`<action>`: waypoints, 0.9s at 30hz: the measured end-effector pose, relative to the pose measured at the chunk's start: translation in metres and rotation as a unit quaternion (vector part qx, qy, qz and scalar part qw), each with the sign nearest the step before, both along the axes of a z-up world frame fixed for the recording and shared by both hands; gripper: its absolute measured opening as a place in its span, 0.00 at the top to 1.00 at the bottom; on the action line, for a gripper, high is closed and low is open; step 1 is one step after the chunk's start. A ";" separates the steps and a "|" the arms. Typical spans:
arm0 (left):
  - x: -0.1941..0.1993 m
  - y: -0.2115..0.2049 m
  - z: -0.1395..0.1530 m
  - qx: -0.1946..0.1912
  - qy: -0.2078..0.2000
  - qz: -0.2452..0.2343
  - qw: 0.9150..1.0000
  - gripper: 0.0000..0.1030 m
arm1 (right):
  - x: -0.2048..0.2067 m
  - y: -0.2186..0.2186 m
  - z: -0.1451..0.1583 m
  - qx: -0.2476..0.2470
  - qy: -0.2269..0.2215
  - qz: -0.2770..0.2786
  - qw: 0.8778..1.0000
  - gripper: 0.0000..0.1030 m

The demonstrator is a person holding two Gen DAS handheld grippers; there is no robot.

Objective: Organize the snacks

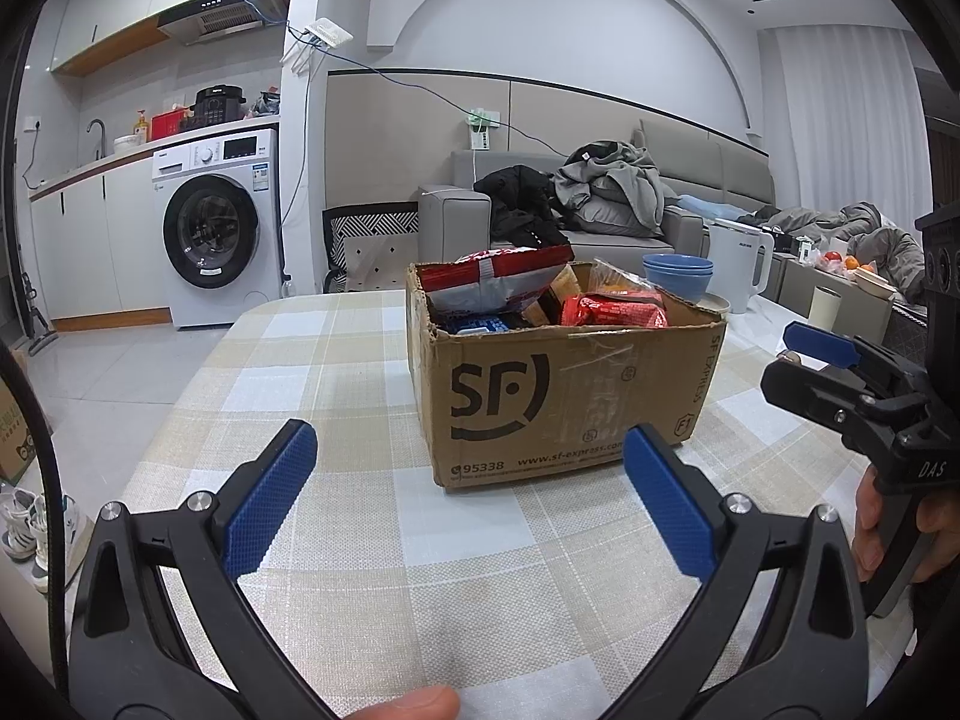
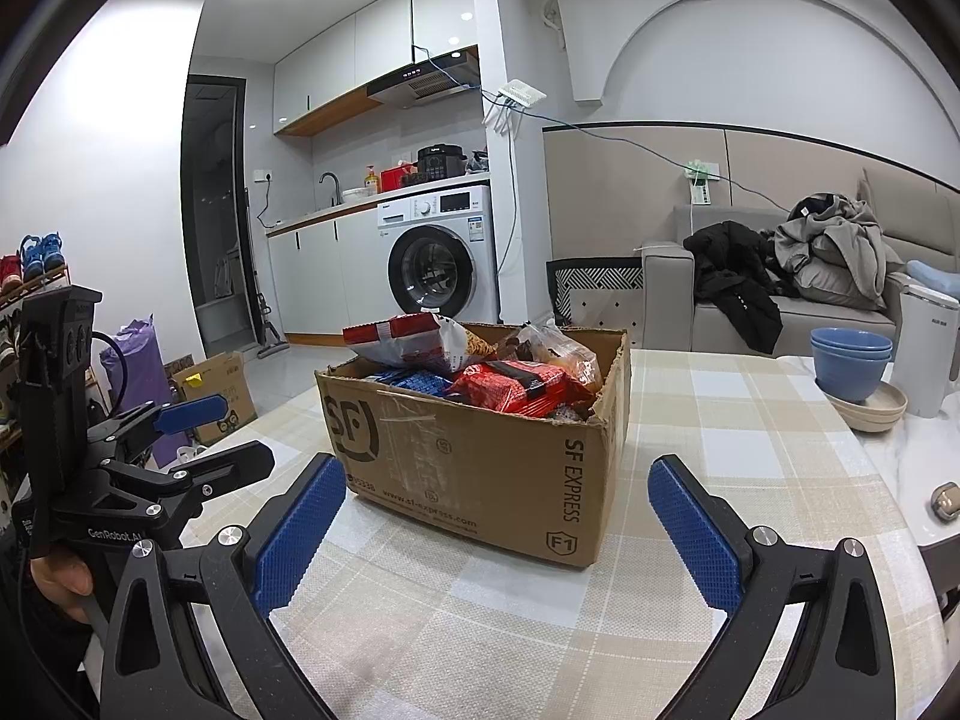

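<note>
The left claw (image 1: 468,498) hangs over the near edge of the table (image 1: 336,372), spread wide and empty, its blue pads (image 1: 270,498) framing the cardboard box (image 1: 558,396) ahead. The right claw (image 2: 498,534) is just as wide apart, nothing between its pads, looking at the same box from its right corner. And the box sits well in from the table's edges on the checked cloth, flaps gone, packed full of snacks: a big red and white bag (image 1: 498,282) sticks up at the back left, red wrapped packets (image 2: 522,387) lie toward the front right, blue packets (image 2: 420,384) sit low at the front left, and a clear bag (image 2: 561,348) of brownish pieces stands at the rear. Toward the far right corner, stacked blue bowls (image 2: 852,360) rest in a beige dish (image 2: 870,411), beside a white kettle (image 1: 738,264).
</note>
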State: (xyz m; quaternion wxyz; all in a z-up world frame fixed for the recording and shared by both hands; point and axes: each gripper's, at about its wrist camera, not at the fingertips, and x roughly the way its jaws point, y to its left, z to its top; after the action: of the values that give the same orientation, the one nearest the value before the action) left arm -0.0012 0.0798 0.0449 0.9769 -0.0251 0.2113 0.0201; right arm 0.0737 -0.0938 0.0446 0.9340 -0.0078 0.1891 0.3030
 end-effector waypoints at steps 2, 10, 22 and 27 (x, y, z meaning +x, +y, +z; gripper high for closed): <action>-0.001 0.000 0.000 0.000 0.000 0.000 1.000 0.01 | 0.000 -0.001 0.000 0.000 0.000 0.000 1.000 0.00; 0.000 0.000 -0.001 -0.001 0.000 0.000 1.000 0.01 | 0.000 0.000 0.000 0.000 0.000 0.000 1.000 0.00; -0.001 0.000 -0.001 0.000 -0.001 0.000 1.000 0.01 | 0.000 -0.001 0.000 0.000 0.000 0.000 1.000 0.00; -0.002 0.000 -0.001 0.000 -0.001 0.000 1.000 0.01 | 0.000 0.000 0.000 0.001 0.000 0.000 1.000 0.00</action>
State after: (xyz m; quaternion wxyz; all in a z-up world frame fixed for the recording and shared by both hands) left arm -0.0027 0.0799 0.0438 0.9771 -0.0254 0.2103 0.0204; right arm 0.0734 -0.0935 0.0443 0.9340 -0.0074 0.1886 0.3033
